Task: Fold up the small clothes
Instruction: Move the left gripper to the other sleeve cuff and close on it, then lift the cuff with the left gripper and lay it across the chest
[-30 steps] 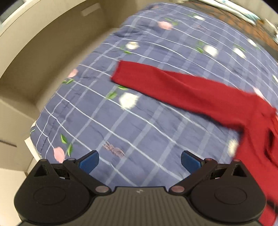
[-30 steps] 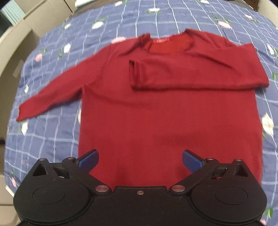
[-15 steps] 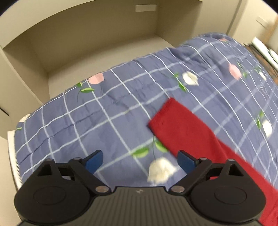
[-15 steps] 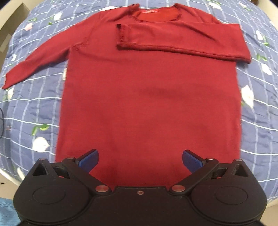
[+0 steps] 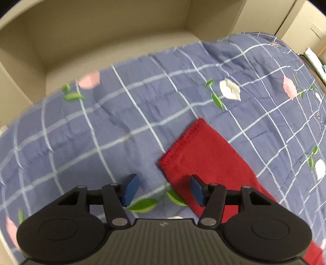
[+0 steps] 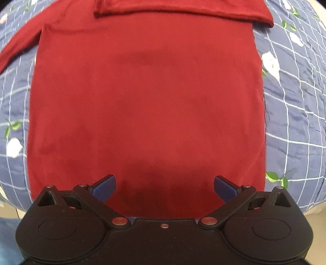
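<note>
Red sleeve cuff (image 5: 200, 150) lies flat near the bed's edge. Centre the half-open left gripper (image 5: 163, 190) on it (pinch both layers). Right gripper (image 6: 164, 186) hovers wide, empty.

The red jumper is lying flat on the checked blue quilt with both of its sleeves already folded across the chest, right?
Not quite. Only one sleeve is folded across the chest of the red jumper. The other sleeve lies stretched out on the checked blue quilt, as the left wrist view shows, with the open left gripper at its cuff.

Black grippers (image 5: 163, 190), blue-padded jaws.
</note>
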The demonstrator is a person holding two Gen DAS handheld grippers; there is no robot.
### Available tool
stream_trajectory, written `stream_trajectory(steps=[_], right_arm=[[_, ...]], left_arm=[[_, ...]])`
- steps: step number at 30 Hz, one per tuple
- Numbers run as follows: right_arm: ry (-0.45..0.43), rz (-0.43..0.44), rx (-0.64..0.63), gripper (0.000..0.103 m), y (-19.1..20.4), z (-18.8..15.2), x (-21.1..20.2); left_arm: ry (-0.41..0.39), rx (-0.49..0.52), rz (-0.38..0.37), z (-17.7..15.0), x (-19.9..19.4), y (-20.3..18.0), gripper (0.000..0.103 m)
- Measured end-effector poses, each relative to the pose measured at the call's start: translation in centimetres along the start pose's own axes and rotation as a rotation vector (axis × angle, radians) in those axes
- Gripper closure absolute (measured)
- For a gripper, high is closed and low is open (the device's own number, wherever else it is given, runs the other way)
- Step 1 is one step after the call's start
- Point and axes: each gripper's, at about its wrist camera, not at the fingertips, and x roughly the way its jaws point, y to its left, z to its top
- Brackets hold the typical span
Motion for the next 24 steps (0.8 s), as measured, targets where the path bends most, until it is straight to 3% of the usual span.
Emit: stream_trajectory(steps=[3, 5, 6, 7, 8, 9, 16, 24], right_arm=[[0.016, -0.012, -0.017, 0.001, -0.1, -0.3, 0.4], [0.017, -0.018, -0.020, 0.001, -0.3, -0.4, 0.5], [0.016, -0.020, -0.018, 0.001, -0.4, -0.4, 0.5], [0.014, -0.021, -0.014, 0.001, -0.6, -0.5, 0.5], [0.012, -0.022, -0.009, 0.001, -0.6, -0.6, 0.5], [0.011, -0.024, -0.003, 0.001, -0.7, -0.6, 0.4], [0.012, -0.045, 0.003, 0.001, -0.4, -1.0, 1.1], [-0.024, -0.005, 0.010, 0.001, -1.7, -1.9, 1.8]], left_arm=[[0.001, -0.016, 0.018, 0.0, 0.2, -0.3, 0.045], [-0.003, -0.012, 0.040, 0.0, 0.2, -0.6, 0.062], [-0.003, -0.006, 0.051, 0.1, 0.2, -0.7, 0.066], [-0.007, 0.006, 0.053, 0.1, 0.1, -0.8, 0.078], [-0.021, 0.024, 0.046, 0.0, -0.2, -1.1, 0.098], [-0.038, 0.040, 0.035, -0.1, -0.5, -1.3, 0.103], [-0.170, 0.174, -0.032, -1.2, -4.6, -3.5, 0.103], [-0.306, 0.324, -0.114, -3.4, -10.5, -6.2, 0.103]])
